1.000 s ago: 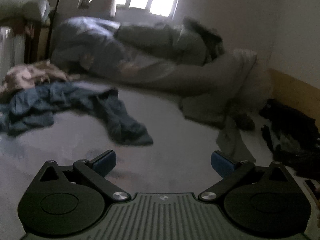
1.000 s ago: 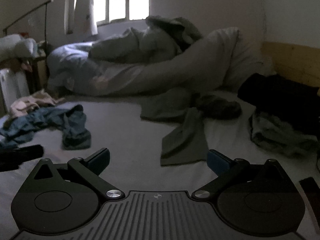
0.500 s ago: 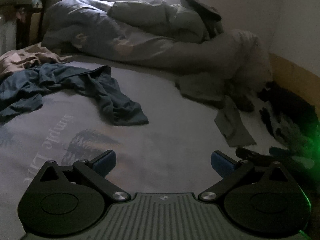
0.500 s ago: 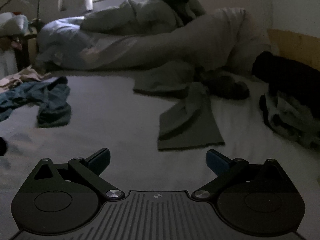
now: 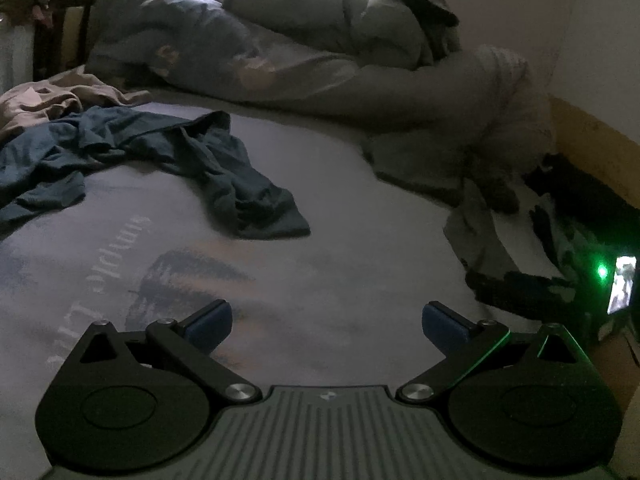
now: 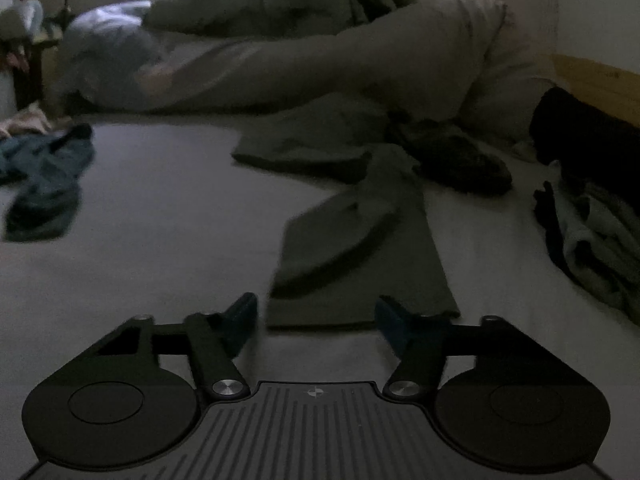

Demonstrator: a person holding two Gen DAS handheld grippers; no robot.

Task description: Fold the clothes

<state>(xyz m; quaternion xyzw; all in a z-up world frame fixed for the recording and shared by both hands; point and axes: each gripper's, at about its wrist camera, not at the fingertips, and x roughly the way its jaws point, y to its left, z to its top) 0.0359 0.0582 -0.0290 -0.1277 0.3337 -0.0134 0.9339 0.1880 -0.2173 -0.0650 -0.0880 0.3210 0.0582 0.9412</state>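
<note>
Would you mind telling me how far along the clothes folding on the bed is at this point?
Nothing looks folded yet. In hand: the right gripper, whose jaws have just been closing, sits at the hem of the olive garment without gripping it; the left gripper is open over the bedsheet. Left: the olive garment, the crumpled blue garment, the beige garment and the dark clothes.
</note>
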